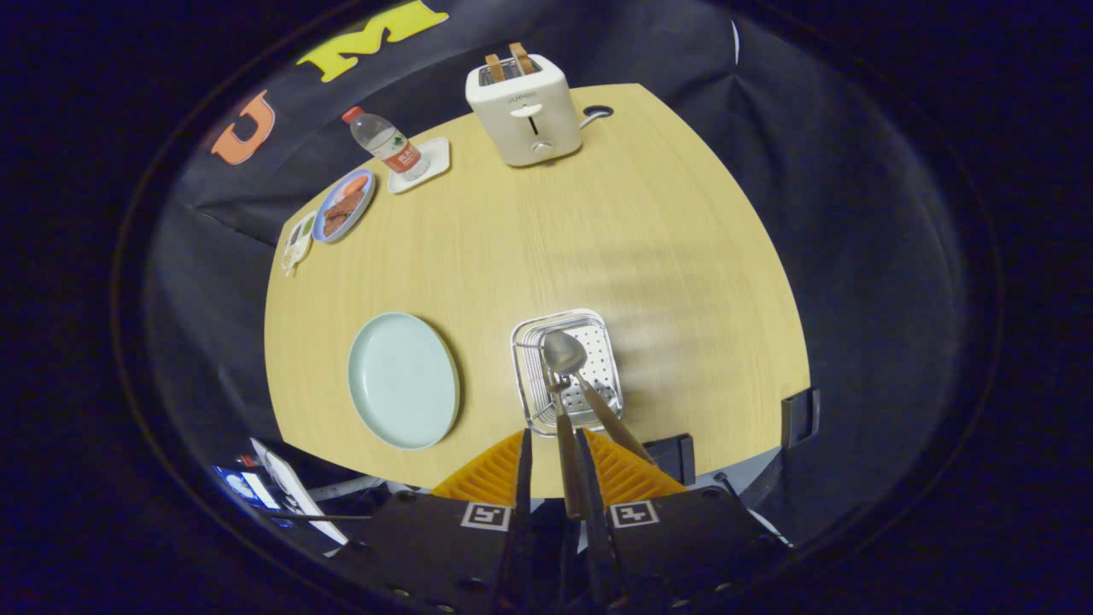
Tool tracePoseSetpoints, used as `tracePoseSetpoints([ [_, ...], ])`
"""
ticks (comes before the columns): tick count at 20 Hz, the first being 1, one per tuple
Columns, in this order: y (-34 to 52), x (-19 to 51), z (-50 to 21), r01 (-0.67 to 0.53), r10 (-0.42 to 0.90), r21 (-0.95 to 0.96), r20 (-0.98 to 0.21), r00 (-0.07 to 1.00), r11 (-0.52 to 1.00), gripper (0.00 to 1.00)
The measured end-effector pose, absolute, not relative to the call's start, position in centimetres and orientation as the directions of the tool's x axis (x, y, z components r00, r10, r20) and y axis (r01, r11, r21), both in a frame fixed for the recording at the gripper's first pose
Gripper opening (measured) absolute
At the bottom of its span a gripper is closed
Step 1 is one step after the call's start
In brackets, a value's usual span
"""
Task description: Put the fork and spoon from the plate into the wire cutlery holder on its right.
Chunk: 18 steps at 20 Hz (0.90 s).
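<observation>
The pale green plate (403,380) lies bare on the wooden table (555,231), left of the wire cutlery holder (523,359). The spoon (564,351) rests in the holder, bowl down, with its handle leaning out toward the right finger. The fork (558,395) points tines-down into the holder, and its handle runs back between my fingers. My gripper (555,448) hovers just above the holder's near edge. The fork handle lies against the right finger, with a visible gap to the left finger (523,465), so the gripper stands slightly open.
A white toaster (523,107) with bread stands at the table's far edge. A water bottle (384,141) on a white coaster, a plate of food (343,205) and a small tray (297,242) sit at the far left. Black clamps (801,417) grip the near table edge.
</observation>
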<state>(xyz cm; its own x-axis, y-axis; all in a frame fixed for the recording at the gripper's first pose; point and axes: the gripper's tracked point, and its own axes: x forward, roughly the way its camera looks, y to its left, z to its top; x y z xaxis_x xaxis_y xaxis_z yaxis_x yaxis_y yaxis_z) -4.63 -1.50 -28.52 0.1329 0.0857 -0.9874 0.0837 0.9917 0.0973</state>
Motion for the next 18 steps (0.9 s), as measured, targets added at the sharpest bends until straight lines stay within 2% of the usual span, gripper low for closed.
tracePoseSetpoints([
  [6,-0.1,-1.5,-25.8,-0.001,0.062,0.066,-0.943,0.326,0.998,0.71],
  [10,2.1,1.4,-21.8,-0.015,0.081,0.085,-0.86,0.504,0.996,0.93],
  [11,2.6,2.4,-20.3,-0.024,0.084,0.086,-0.822,0.563,0.996,0.95],
  [15,4.1,4.8,-13.5,-0.083,0.122,0.09,-0.636,0.762,0.992,0.96],
  [18,4.3,5.2,-8.5,-0.107,0.12,0.055,-0.478,0.87,0.993,0.95],
])
